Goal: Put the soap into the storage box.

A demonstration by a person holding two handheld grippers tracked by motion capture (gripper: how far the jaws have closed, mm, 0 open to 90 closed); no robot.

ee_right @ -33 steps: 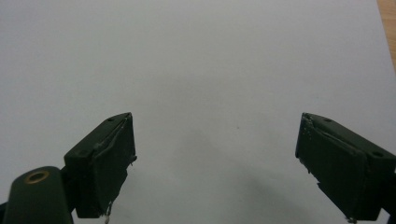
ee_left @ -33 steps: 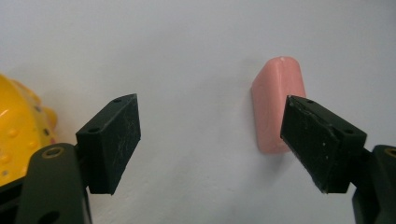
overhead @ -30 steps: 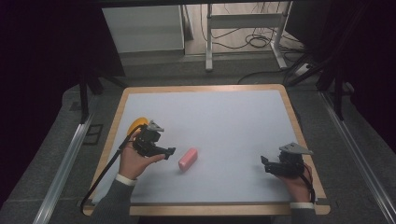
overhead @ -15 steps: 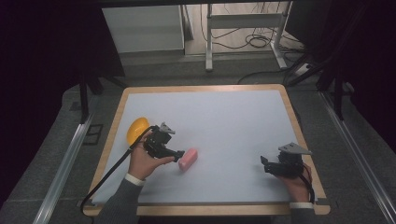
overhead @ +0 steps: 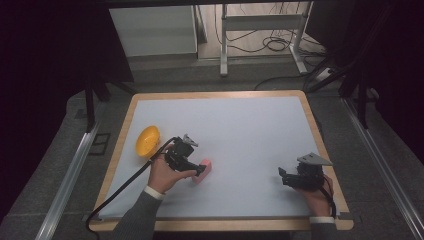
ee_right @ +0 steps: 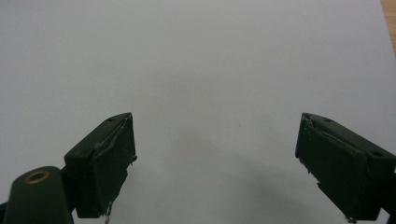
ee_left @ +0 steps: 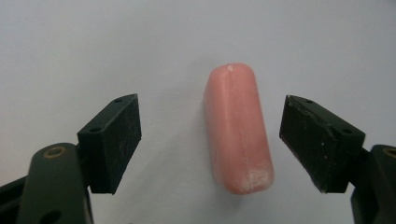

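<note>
White-topped surface, wood rim. Yellow bowl near left edge. Left gripper jaws apart, straddling pink soap bar, no contact. Right gripper near right edge, jaws apart, holding nothing.

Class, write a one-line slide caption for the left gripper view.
Open left gripper straddles a pink bar on the white table.

A pink bar with rounded ends lies flat on the white worktop, its long axis running 12 to 6 in the left gripper view. An orange bowl sits at its 10 o'clock, near the worktop's left edge.
</note>
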